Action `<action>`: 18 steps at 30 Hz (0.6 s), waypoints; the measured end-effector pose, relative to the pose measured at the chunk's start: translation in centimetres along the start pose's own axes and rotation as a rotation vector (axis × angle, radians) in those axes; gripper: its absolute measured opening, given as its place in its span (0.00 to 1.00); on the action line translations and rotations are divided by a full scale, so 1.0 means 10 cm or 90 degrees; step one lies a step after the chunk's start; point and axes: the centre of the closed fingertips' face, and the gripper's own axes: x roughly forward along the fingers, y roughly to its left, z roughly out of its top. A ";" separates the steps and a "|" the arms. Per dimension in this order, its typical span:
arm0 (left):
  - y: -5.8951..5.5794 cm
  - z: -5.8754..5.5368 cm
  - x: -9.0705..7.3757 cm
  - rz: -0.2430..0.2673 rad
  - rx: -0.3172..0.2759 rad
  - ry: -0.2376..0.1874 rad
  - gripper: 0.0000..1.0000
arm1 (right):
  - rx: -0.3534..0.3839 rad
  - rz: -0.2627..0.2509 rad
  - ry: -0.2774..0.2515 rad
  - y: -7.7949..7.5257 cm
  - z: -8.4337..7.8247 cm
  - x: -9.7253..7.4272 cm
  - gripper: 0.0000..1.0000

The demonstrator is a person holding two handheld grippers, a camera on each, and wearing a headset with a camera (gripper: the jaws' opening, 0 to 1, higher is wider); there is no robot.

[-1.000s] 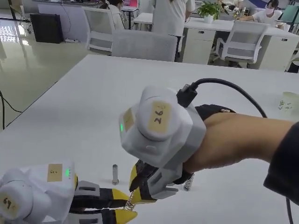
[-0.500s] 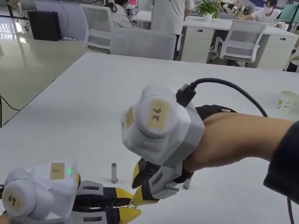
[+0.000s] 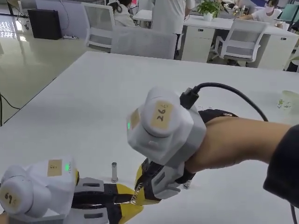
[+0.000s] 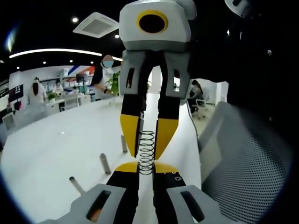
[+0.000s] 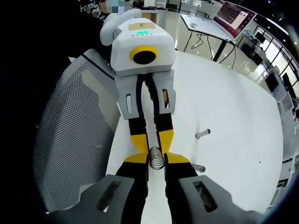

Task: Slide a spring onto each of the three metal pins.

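1. Pinching one coiled metal spring [image 4: 146, 151] from opposite ends, the left gripper [image 4: 146, 167] and right gripper [image 5: 156, 162] meet tip to tip, each with narrow jaws closed on the coil.
2. It spans the two pairs of yellow tips, held off the white tabletop [image 3: 93, 102].
3. Three short grey metal pins [image 4: 104, 163] stand bare beside it, apart from the tips.
4. A second loose spring [image 5: 198, 168] lies on the tabletop near the right gripper.

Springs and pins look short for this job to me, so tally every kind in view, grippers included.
metal pins: 3
springs: 2, one gripped from both ends, one lying on the table
grippers: 2, left gripper and right gripper
Total: 7
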 end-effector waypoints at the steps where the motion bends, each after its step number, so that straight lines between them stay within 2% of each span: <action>1: 0.00 0.01 0.00 0.001 -0.003 -0.003 0.02 | 0.000 0.000 0.000 0.00 0.00 0.00 0.10; 5: 0.01 0.04 -0.01 0.003 -0.011 -0.013 0.02 | -0.001 -0.001 -0.001 0.00 0.01 0.00 0.10; 18: -0.02 0.02 0.01 -0.002 -0.016 -0.010 0.02 | 0.006 0.007 0.006 0.02 -0.01 0.01 0.08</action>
